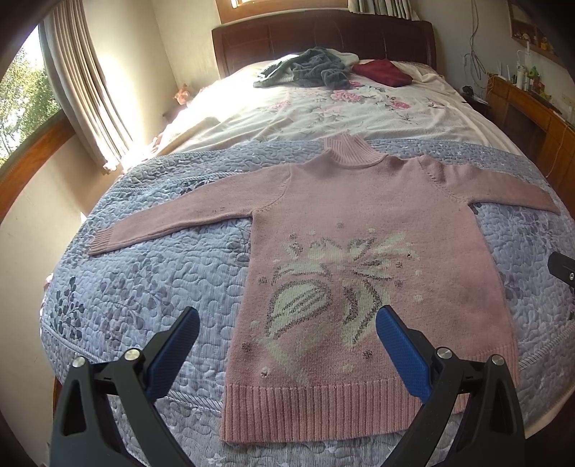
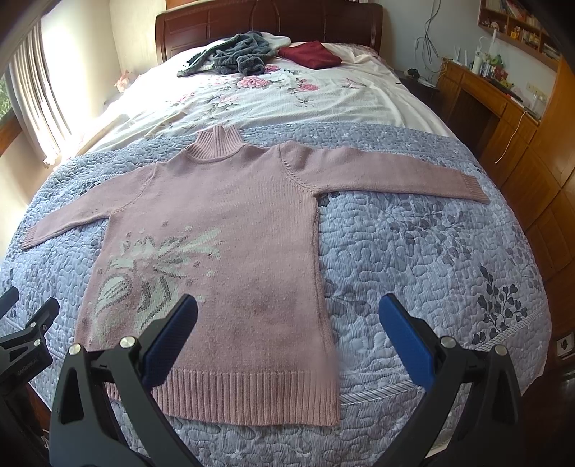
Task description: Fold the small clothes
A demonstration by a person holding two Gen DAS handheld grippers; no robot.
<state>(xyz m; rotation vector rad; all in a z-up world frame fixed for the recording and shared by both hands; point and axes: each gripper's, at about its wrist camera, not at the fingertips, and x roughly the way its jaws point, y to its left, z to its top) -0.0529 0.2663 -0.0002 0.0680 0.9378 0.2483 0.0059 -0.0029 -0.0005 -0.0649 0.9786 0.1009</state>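
While the pink sweater (image 1: 363,230) lies flat, left tool (image 1: 287,323) and right tool (image 2: 287,312) gape empty.

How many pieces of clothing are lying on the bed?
3, as far as visible: a pink sweater spread flat at the near end, a crumpled grey garment by the headboard, and a folded dark red one beside it. The grey heap may hide more.

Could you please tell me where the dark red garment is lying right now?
In both views the dark red garment lies near the headboard, right of the grey clothes.
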